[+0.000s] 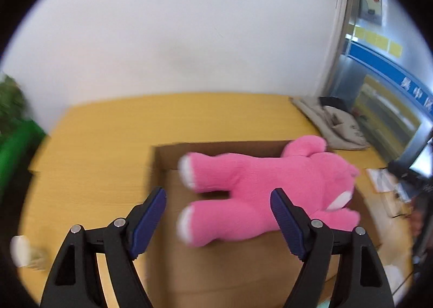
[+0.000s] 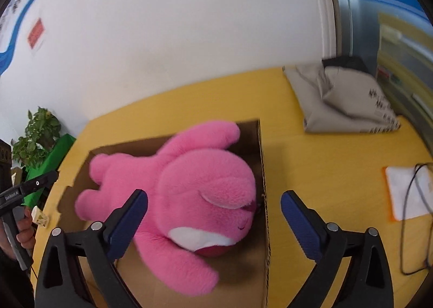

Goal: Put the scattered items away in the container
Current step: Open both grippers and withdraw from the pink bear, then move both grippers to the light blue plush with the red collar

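A pink plush bear (image 1: 257, 194) lies across an open cardboard box (image 1: 216, 267) on the yellow table (image 1: 108, 145). In the right wrist view the bear (image 2: 189, 199) lies in the box (image 2: 263, 172), head toward me. My left gripper (image 1: 217, 222) is open above the box, its fingers either side of the bear's legs, apart from it. My right gripper (image 2: 213, 222) is open above the bear's head and holds nothing. A small white item (image 1: 20, 249) lies on the table at the left; it also shows in the right wrist view (image 2: 40, 217).
A grey folded bag (image 2: 343, 99) lies at the table's far right corner. A white and orange pad (image 2: 406, 191) with a black cable sits at the right. A green plant (image 2: 35, 135) stands off the table's left. A white wall is behind.
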Demonstrator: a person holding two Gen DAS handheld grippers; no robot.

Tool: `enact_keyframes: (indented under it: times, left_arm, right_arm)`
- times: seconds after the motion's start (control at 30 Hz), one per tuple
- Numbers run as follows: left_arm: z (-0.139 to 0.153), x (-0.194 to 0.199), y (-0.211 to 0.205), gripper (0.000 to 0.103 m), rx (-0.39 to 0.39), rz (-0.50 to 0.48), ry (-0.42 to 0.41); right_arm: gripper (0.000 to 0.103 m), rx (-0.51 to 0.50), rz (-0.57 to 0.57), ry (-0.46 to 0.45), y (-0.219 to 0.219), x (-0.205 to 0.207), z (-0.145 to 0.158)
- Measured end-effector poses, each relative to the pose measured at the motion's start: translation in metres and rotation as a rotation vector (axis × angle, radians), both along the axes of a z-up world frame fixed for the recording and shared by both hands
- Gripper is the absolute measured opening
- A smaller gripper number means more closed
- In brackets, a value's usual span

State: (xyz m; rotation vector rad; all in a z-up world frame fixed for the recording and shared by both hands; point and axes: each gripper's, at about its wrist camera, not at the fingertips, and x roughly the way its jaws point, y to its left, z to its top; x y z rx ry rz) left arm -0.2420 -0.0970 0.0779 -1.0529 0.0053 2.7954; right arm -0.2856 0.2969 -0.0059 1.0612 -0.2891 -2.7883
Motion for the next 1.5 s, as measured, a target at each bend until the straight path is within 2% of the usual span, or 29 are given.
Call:
enact_keyframes:
  times: [0.07, 0.13, 0.23, 0.3, 0.37, 0.5, 0.6, 0.87, 1.0, 1.5]
  left_arm:
    - [0.021, 0.041, -0.002, 0.082, -0.03, 0.045, 0.047]
    - [0.033, 0.082, -0.007, 0.082, -0.007, 0.05, 0.069]
    - [0.044, 0.136, 0.0, 0.082, 0.004, 0.048, 0.09]
    - [0.045, 0.165, 0.008, 0.083, -0.019, 0.068, 0.112]
    - [0.041, 0.193, 0.015, 0.083, -0.027, 0.103, 0.115]
    - [0.026, 0.23, 0.03, 0.083, 0.016, 0.065, 0.095]
    - [0.018, 0.251, 0.039, 0.083, 0.017, 0.058, 0.088]
    - [0.02, 0.28, 0.059, 0.083, -0.019, 0.054, 0.114]
    - [0.015, 0.28, 0.066, 0.083, -0.009, 0.028, 0.107]
    - [0.002, 0.278, 0.059, 0.083, -0.002, 0.041, 0.075]
  right_arm:
    - [0.103, 0.026, 0.032, 0.049, -0.008, 0.027, 0.023]
    - [0.103, 0.06, 0.065, 0.101, -0.021, 0.058, 0.043]
    - [0.103, 0.105, 0.116, 0.17, -0.041, 0.107, 0.067]
    - [0.103, 0.133, 0.124, 0.206, -0.054, 0.14, 0.076]
    - [0.103, 0.144, 0.114, 0.226, -0.065, 0.168, 0.077]
    - [0.103, 0.193, 0.132, 0.204, -0.091, 0.21, 0.06]
    - [0.103, 0.211, 0.127, 0.175, -0.101, 0.235, 0.045]
    - [0.103, 0.234, 0.106, 0.15, -0.1, 0.273, 0.028]
    - [0.103, 0.232, 0.077, 0.148, -0.093, 0.276, 0.027]
    - [0.103, 0.21, 0.069, 0.104, -0.085, 0.265, 0.017]
